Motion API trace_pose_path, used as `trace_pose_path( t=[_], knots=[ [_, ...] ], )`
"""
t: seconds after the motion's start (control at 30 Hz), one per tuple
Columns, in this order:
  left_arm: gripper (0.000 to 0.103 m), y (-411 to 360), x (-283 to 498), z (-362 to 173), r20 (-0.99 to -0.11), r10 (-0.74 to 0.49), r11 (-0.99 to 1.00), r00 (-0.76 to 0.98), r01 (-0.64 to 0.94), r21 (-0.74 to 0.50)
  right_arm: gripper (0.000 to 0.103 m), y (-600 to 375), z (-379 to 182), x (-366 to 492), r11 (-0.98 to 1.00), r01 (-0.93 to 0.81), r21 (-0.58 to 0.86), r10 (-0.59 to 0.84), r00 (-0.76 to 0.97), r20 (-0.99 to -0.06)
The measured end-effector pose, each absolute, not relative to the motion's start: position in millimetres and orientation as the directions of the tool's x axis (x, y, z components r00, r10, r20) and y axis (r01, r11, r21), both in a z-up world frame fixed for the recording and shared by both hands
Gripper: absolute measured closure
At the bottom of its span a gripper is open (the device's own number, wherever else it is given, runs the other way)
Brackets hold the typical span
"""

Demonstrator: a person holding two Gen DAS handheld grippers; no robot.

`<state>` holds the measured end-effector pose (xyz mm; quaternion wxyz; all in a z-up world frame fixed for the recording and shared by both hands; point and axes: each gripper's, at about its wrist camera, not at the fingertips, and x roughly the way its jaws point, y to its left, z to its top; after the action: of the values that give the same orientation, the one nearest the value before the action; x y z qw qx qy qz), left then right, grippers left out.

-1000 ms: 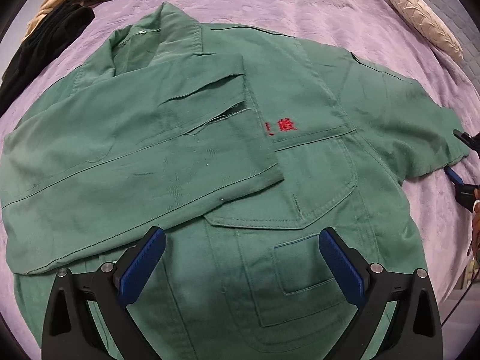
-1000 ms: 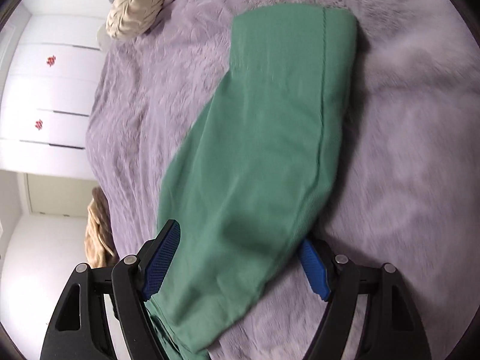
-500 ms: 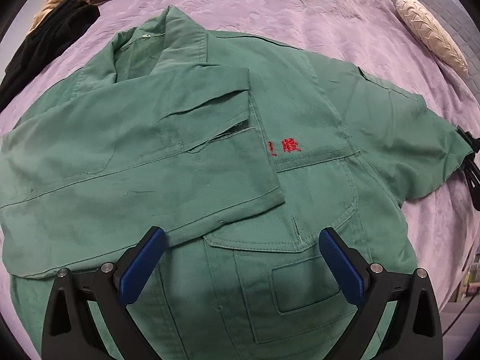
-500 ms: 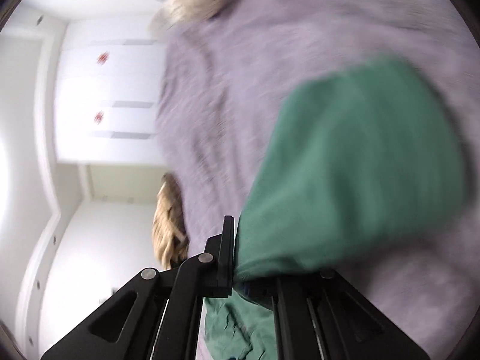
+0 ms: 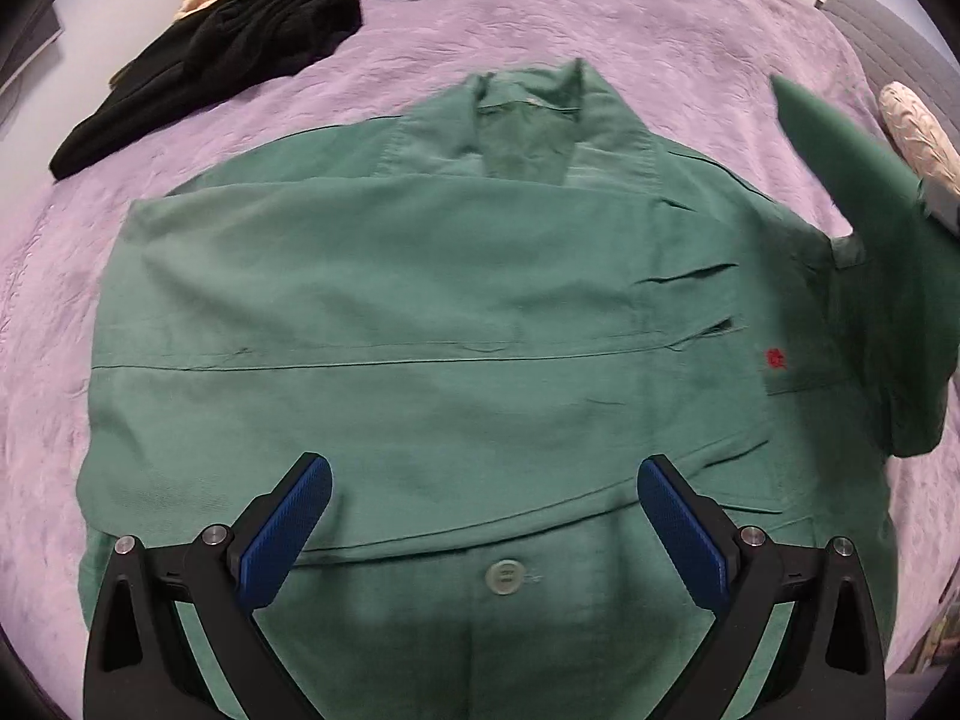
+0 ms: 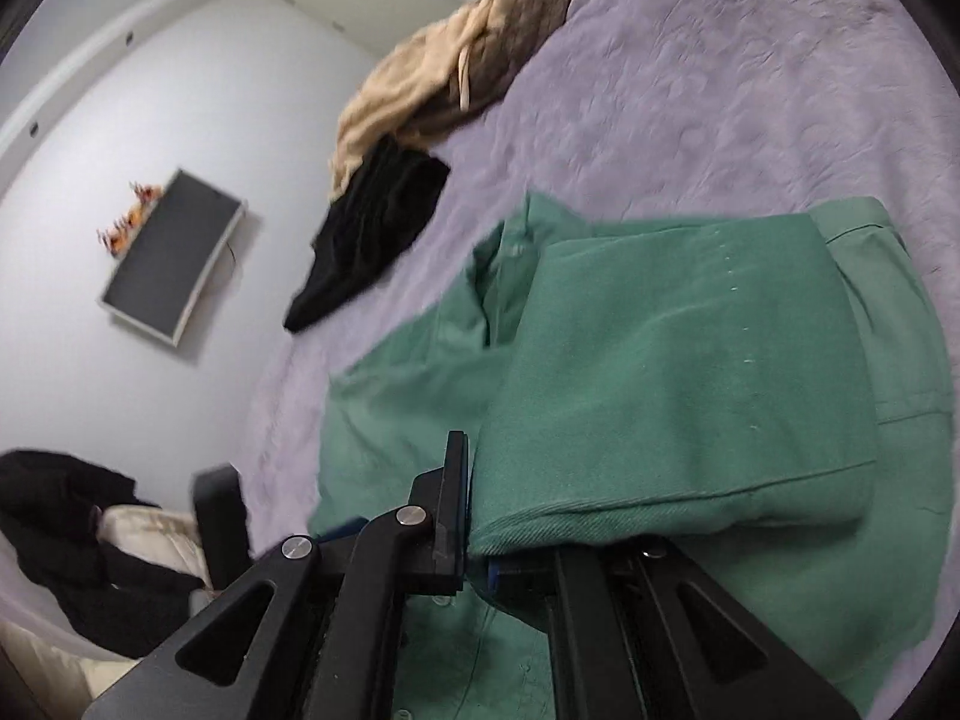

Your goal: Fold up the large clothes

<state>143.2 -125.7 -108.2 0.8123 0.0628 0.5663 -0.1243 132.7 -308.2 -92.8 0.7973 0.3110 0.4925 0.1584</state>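
Green jacket (image 5: 420, 324) lies flat on the bed (image 5: 660, 18); my right claw (image 6: 474, 546), just clamped onto its sleeve (image 6: 678, 384), carries it inward; left claw (image 5: 480, 528) hovers spread, empty.

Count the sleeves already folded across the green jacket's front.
1. One sleeve lies flat across the green jacket. The other sleeve is lifted, pinched in the shut right tool, not yet laid down.
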Motion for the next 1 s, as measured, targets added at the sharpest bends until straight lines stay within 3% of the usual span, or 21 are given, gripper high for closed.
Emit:
trace_pose_path(
  t=[0.07,0.13,0.23,0.33,0.4,0.43,0.47,0.63,0.73,0.8,0.9,0.97,1.0],
  knots=[
    [0.001,-107,146,-113,-0.939,-0.126,0.968,0.321,0.249,-0.045,0.094,-293,-119,139,0.805,0.123,0.580,0.496,0.397,-0.772],
    [0.001,-88,148,-118,-0.941,-0.105,0.975,0.321,0.219,-0.034,0.091,-298,-133,134,0.783,0.189,0.593,0.497,0.383,-0.778],
    [0.001,-69,150,-121,-0.942,-0.103,0.981,0.319,0.191,-0.043,0.037,-323,-135,110,0.699,0.282,0.657,0.510,0.447,-0.735],
    [0.001,-53,148,-122,-0.941,-0.105,0.982,0.321,0.181,-0.048,0.036,-356,-133,100,0.607,0.385,0.695,0.464,0.539,-0.703],
    [0.001,-47,147,-121,-0.940,-0.107,0.983,0.323,0.178,-0.051,0.062,-373,-136,101,0.526,0.442,0.727,0.453,0.578,-0.679],
    [0.001,-44,147,-121,-0.940,-0.110,0.983,0.322,0.175,-0.055,0.091,-375,-134,104,0.514,0.448,0.731,0.451,0.584,-0.675],
    [0.001,-41,147,-120,-0.940,-0.115,0.983,0.321,0.172,-0.062,0.092,-373,-128,110,0.526,0.441,0.728,0.437,0.594,-0.675],
    [0.001,-22,147,-110,-0.934,-0.126,0.986,0.333,0.143,-0.082,0.092,-298,-75,151,0.763,0.178,0.622,0.438,0.565,-0.699],
    [0.001,-5,148,-104,-0.928,-0.104,0.991,0.358,0.118,-0.066,0.092,-239,-75,162,0.872,0.030,0.488,0.418,0.472,-0.776],
    [0.001,6,152,-103,-0.926,-0.076,0.995,0.370,0.092,-0.045,0.086,-205,-90,164,0.925,-0.033,0.377,0.359,0.391,-0.847],
    [0.001,27,157,-103,-0.926,-0.036,0.999,0.376,0.040,-0.023,0.068,-175,-108,159,0.959,-0.107,0.261,0.282,0.323,-0.903],
    [0.001,39,160,-102,-0.925,-0.019,1.000,0.379,0.015,-0.015,0.049,-166,-107,148,0.950,-0.137,0.281,0.311,0.317,-0.896],
    [0.001,43,161,-102,-0.925,-0.010,1.000,0.381,0.008,-0.007,0.044,-162,-105,141,0.945,-0.163,0.282,0.321,0.320,-0.891]
  ],
)
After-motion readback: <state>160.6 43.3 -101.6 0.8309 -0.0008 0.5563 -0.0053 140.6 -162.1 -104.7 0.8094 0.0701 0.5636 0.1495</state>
